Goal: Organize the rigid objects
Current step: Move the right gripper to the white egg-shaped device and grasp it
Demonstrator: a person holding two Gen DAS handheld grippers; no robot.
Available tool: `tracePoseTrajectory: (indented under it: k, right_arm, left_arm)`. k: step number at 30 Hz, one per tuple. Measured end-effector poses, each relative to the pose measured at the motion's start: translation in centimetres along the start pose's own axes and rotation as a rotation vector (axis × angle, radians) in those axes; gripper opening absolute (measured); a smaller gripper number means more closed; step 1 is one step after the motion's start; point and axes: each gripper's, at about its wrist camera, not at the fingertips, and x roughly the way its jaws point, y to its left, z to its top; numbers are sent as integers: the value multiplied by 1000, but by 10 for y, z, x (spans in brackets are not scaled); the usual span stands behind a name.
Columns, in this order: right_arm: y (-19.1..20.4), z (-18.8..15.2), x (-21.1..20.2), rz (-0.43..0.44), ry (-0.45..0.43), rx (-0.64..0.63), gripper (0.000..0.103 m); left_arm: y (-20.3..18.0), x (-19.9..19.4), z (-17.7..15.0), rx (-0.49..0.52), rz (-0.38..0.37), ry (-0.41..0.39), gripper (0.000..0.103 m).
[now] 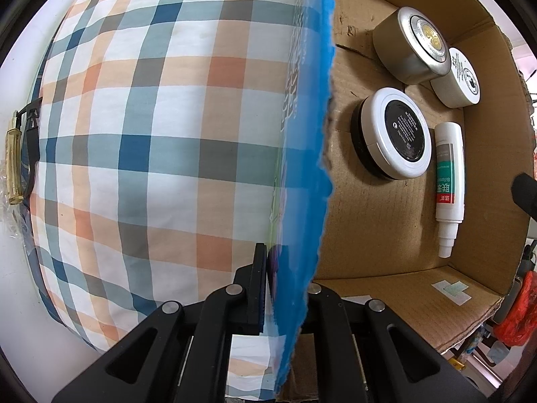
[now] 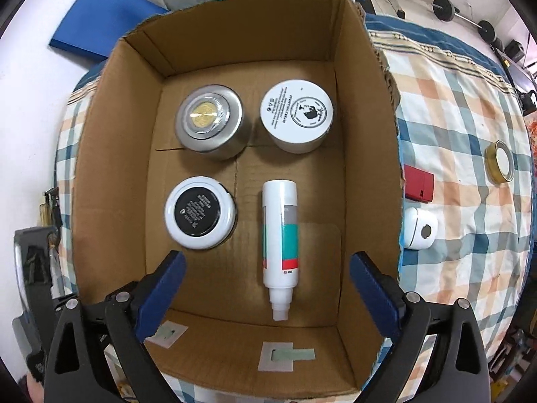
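- cardboard box (image 2: 110, 154) on checked cloth, holding three round jars and white tube (image 2: 280, 235) lying flat (light, stiff, likely slippery; grip mid-body).
- right tongs (image 2: 266, 288) gape empty above tube.
- left tongs (image 1: 285, 288) pinch the box wall.

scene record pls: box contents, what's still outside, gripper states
container: cardboard box, open top, on checked cloth
in box, far row: silver tin; white jar
in box, near row: black-and-white jar; white tube, lying flat
outside, right of box: red case; white holder; tape roll
left gripper: shut on the box's blue-edged wall
right gripper: open above the tube, nothing held
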Motion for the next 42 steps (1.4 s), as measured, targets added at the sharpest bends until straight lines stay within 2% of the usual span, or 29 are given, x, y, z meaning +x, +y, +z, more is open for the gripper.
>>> tracePoseTrajectory:
  k: [6,20,24,28,30,35,42]
  right_arm:
    - [-1,-9,-25,9,-22,0,100]
    - [-9,-12,-85,102,-102,33,100]
    - [-37,-8,-98,130,-116,100,100]
    - [-96,-2,-106,112,-149,228,100]
    - [-123,2,-99,61,-150,271,100]
    - [-184,10,-44,7,-44,350,100]
    - [-201,11,15,-14,46,355,99]
  left_arm:
    - [0,0,-1,1,3,0,5]
    - [-2,-5,0,-5,0,-4,5]
    - [-2,-6,0,0,0,-7,5]
    - [-3,-6,-1,-2,-1,-9,5]
    - [-4,-6,-1,-1,0,-10,5]
    - [-7,-6,-2,5,3,-9,5]
    - [-9,-6,-2,4,4,-10,5]
